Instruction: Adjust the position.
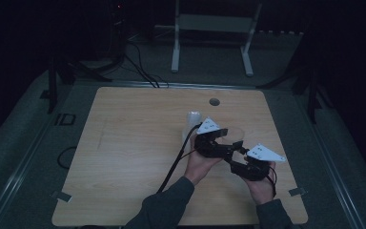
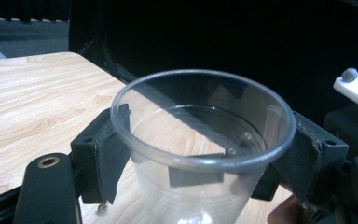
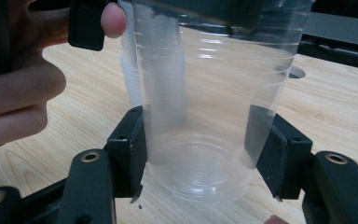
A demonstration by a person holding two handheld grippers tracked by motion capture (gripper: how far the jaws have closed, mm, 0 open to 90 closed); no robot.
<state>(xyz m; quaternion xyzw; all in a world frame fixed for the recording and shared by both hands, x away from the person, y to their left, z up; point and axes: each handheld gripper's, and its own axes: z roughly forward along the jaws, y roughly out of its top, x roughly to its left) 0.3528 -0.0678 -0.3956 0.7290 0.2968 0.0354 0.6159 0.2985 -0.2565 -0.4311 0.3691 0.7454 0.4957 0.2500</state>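
Observation:
A clear plastic cup (image 2: 200, 116) stands upright over the wooden table (image 1: 124, 143), and both grippers flank it. My left gripper (image 2: 205, 149) sits just under the cup's rim, one jaw on each side. The rim stays round, and I see no pad pressing on it. My right gripper (image 3: 200, 154) is lower down, shut on the cup (image 3: 205, 140) near its base, with both pads against the wall. In the high view the left gripper (image 1: 229, 135) and right gripper (image 1: 237, 150) meet at the cup (image 1: 234, 131), right of the table's middle.
A stack of clear cups (image 1: 192, 119) stands just left of the grippers, and also behind the held cup (image 3: 129, 70). A round hole (image 1: 214, 101) lies in the table's far side. A white frame stand (image 1: 209, 24) and cables lie on the floor beyond.

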